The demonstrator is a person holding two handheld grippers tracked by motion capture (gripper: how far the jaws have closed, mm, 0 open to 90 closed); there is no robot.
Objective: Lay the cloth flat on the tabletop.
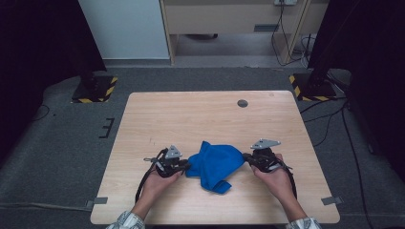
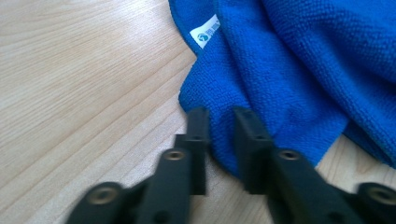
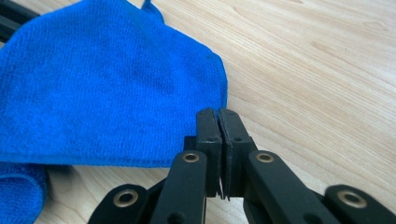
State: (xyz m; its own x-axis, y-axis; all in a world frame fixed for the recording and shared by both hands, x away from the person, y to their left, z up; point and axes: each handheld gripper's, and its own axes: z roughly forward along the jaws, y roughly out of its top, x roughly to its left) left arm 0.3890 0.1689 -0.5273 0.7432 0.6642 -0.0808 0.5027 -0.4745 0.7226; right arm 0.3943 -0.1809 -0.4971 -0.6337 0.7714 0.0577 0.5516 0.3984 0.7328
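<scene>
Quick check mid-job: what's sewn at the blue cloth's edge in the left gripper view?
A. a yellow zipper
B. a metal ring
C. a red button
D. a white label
D: a small white label with printing sits at the edge of the blue cloth, above the left tool.

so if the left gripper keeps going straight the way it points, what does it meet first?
The blue cloth. The left gripper already has the cloth's edge between its jaws, with a small gap visible, so further travel probably just pushes into the fabric.
</scene>
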